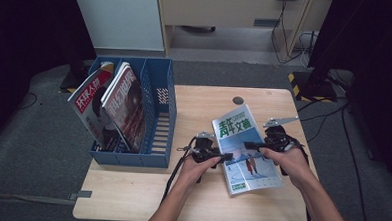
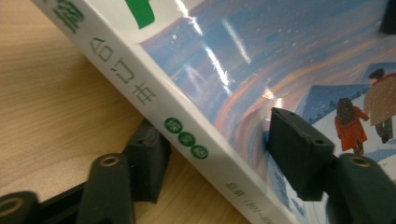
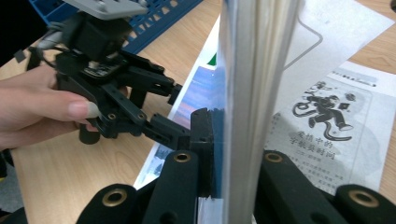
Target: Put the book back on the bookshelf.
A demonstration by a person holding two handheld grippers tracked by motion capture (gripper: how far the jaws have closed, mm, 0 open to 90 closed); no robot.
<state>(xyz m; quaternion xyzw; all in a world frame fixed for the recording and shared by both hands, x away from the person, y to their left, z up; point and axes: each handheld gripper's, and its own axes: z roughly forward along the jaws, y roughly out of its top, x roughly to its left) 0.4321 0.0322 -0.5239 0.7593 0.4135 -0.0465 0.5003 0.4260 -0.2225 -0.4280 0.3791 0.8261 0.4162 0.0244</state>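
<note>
Right gripper fingers clamp magazine edge; left gripper fingers straddle spine (right gripper view shows open pages).

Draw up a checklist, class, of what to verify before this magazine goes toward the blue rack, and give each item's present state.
1. Right claw clamped on the magazine: ok, the page edge sits between its jaws.
2. Left claw closed on the spine: cannot tell. Its jaws straddle it, one above and one below.
3. All pages gathered in the grip: cannot tell. A printed page lies flat beyond the right claw.
4. Free slot in the blue rack: ok, the right-hand compartment is empty beside the stored magazines.
5. Table between magazine and rack unobstructed: ok.
</note>
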